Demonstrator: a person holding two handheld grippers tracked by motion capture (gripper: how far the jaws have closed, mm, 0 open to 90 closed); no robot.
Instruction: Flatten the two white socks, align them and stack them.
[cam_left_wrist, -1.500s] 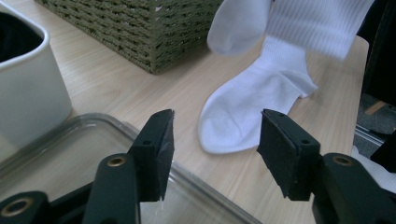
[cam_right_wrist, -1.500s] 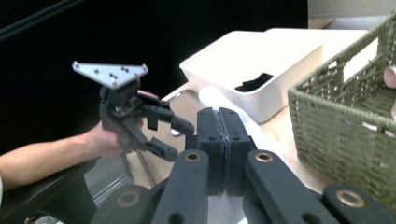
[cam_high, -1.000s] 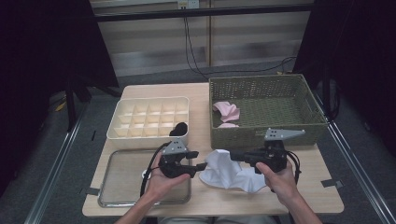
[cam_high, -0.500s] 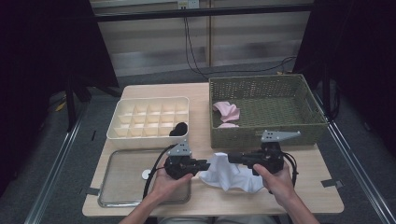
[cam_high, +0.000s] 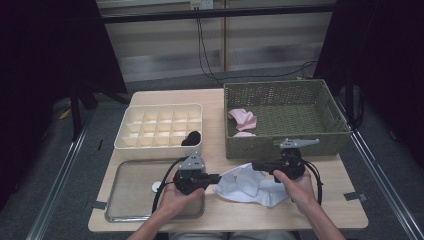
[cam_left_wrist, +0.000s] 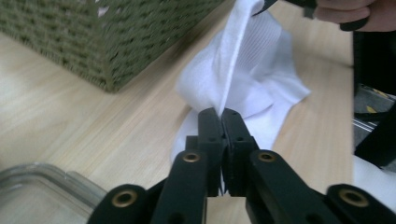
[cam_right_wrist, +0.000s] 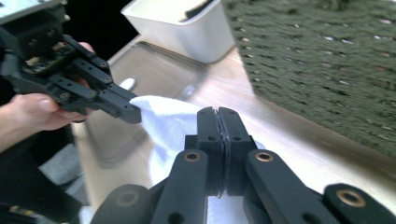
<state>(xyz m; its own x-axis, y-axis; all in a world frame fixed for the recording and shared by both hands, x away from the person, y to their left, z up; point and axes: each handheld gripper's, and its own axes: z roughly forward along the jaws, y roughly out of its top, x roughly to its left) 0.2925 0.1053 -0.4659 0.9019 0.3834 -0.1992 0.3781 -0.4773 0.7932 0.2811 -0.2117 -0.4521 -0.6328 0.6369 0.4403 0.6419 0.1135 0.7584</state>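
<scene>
White cloth (cam_high: 248, 186) lies crumpled on the front of the surface (cam_high: 220, 107), stretched roughly left to right between the two hands, just in front of the wicker basket (cam_high: 285, 117). At its left end the left hand-held gripper (cam_high: 218, 178) has just closed, its jaws pinching a raised fold of the fabric (cam_left_wrist: 224, 88). At the right, the right hand-held gripper (cam_high: 254, 165) points leftward with its jaws pressed together on the cloth's upper edge (cam_right_wrist: 173, 123). Both grips sit near each other, so the cloth's long axis runs between them, and spreading it likely means drawing the hands apart along that line.
</scene>
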